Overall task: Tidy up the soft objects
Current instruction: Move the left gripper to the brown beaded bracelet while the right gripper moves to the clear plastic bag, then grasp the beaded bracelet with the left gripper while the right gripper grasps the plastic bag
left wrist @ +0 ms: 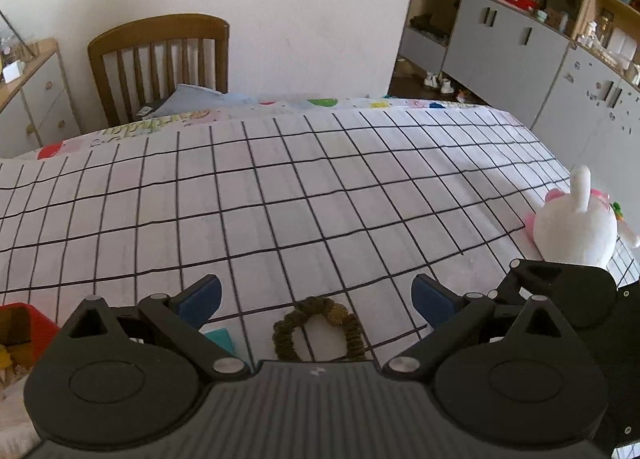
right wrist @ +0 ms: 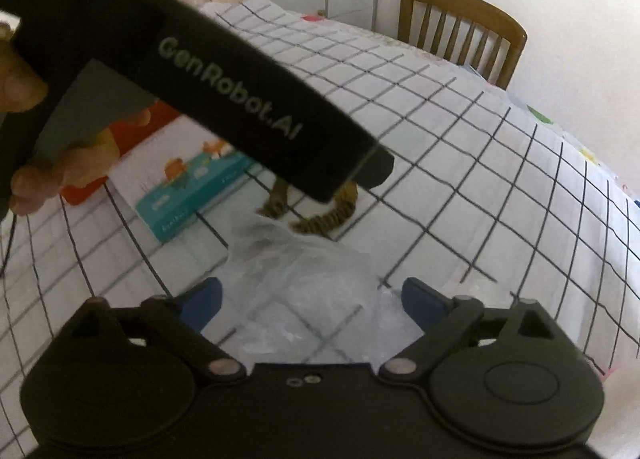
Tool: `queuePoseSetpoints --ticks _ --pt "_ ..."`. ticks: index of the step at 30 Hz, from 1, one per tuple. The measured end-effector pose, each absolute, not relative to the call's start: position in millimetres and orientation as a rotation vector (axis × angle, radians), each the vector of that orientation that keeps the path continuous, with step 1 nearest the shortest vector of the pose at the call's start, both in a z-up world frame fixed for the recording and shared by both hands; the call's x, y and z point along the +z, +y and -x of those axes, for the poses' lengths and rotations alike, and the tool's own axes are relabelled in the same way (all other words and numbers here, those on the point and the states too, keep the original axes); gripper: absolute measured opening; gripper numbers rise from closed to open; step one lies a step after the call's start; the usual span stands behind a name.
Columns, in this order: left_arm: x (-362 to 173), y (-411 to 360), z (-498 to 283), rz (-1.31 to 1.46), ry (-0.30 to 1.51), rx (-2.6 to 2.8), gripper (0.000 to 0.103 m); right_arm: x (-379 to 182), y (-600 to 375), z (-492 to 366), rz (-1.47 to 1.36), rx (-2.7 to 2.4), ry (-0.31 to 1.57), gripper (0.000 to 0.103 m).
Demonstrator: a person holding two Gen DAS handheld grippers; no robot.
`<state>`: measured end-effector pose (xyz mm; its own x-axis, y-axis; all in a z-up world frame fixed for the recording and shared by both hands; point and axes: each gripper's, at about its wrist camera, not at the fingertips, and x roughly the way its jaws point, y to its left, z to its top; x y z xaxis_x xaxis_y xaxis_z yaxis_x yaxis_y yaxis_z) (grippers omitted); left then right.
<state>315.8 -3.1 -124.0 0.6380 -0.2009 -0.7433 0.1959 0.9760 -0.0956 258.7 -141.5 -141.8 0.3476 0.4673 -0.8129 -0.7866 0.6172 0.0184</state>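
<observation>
Left wrist — olive scrunchie (left wrist: 320,329) flat, elongated sideways

Wooden chair (left wrist: 160,59) behind grid-patterned tablecloth (left wrist: 280,187), grey cabinets (left wrist: 512,43), teal box (right wrist: 192,191), red container (left wrist: 20,323)

Scrunchie (left wrist: 320,329) lying on table (left wrist: 280,199), near edge. Book (right wrist: 192,191) sitting just left of scrunchie, box (left wrist: 20,331) further left. Plastic bag (right wrist: 304,279) lying before scrunchie. Plush toy (left wrist: 572,227) resting far right. Chair (left wrist: 160,63) standing behind table.
</observation>
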Motion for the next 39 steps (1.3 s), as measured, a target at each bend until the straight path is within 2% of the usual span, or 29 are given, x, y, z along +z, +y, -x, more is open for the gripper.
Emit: queuePoseSetpoints --ticks 5,8,10,13,15,16,17,21,25,26,30,34,39 --pt "-130 -11 -311 -0.002 0.831 -0.261 0.102 -141 -156 -250 0.397 0.808 0.874 0.082" --pt "-135 -13 -309 -0.009 0.834 -0.275 0.101 -138 -170 -248 0.377 0.79 0.871 0.069" --pt "-139 -14 -309 -0.003 0.842 -0.275 0.101 -136 -177 -246 0.365 0.776 0.87 0.052" --pt "-145 -16 -308 -0.002 0.848 -0.286 0.101 -133 -188 -243 0.349 0.759 0.871 0.033" --pt "-147 -19 -306 -0.019 0.85 -0.288 0.099 -133 -192 -241 0.345 0.751 0.87 0.027" --pt "-149 -20 -306 -0.025 0.856 -0.29 0.094 -132 -194 -239 0.343 0.749 0.869 0.024" --pt "-151 -22 -306 -0.025 0.864 -0.288 0.088 -132 -195 -239 0.341 0.747 0.868 0.023" --pt "-157 -26 -306 -0.069 0.885 -0.253 0.077 -134 -196 -242 0.333 0.741 0.865 0.018" --pt "-161 -23 -304 -0.08 0.889 -0.224 0.056 -133 -197 -242 0.322 0.733 0.867 0.011" --pt "-161 -23 -303 -0.086 0.887 -0.219 0.05 -134 -195 -242 0.322 0.731 0.867 0.011" --pt "-160 -22 -298 -0.097 0.883 -0.218 0.038 -131 -194 -239 0.309 0.72 0.864 0.009" --pt "-159 -23 -291 -0.099 0.872 -0.237 0.018 -126 -193 -233 0.287 0.707 0.856 0.008" --pt "-158 -21 -279 -0.074 0.859 -0.243 0.017 -117 -196 -225 0.203 0.689 0.859 0.008"
